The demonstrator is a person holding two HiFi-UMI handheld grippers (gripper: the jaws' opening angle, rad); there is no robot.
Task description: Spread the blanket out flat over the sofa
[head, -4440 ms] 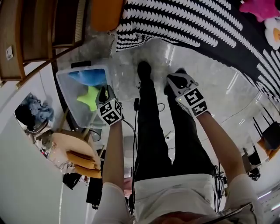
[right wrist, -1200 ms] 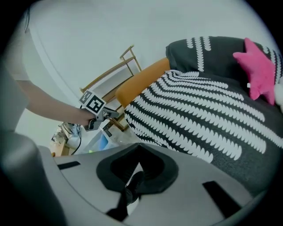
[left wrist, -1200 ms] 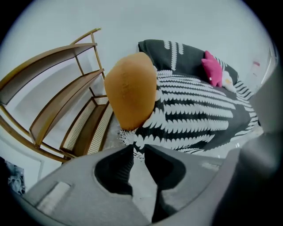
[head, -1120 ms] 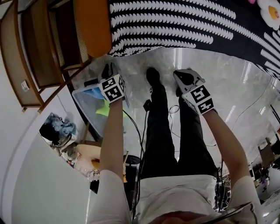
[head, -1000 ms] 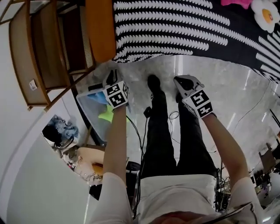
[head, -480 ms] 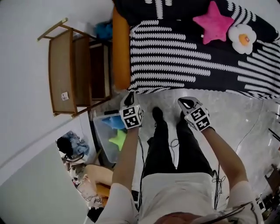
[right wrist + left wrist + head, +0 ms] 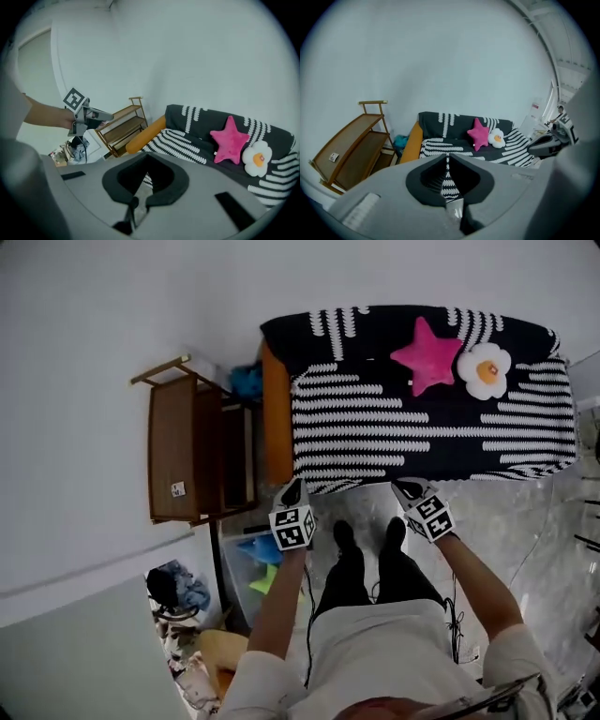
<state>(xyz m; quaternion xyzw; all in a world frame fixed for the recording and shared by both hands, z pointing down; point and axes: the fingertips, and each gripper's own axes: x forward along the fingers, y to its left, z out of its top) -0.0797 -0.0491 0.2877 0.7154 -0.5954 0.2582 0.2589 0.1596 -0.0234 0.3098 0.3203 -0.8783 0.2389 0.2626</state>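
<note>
A black blanket with white stripes [image 7: 422,427] lies over the orange sofa [image 7: 276,418], covering seat and backrest and hanging over the front edge. A pink star cushion [image 7: 427,356] and a flower cushion [image 7: 485,369] rest on it. My left gripper [image 7: 292,486] hangs in the air before the sofa's front left corner. Its jaws have just been closing, and they meet with nothing between them [image 7: 447,155]. My right gripper [image 7: 405,487] floats near the front edge, also shut and empty [image 7: 146,155]. Neither touches the blanket [image 7: 440,145].
A wooden shelf rack [image 7: 197,451] stands left of the sofa. A clear bin [image 7: 246,549] with blue and green soft toys sits on the floor by my left leg. Clutter lies at the lower left. Glossy floor stretches to the right.
Both grippers have risen from near the floor to the height of the sofa's front edge. The head view has swung up, so the whole sofa now shows.
</note>
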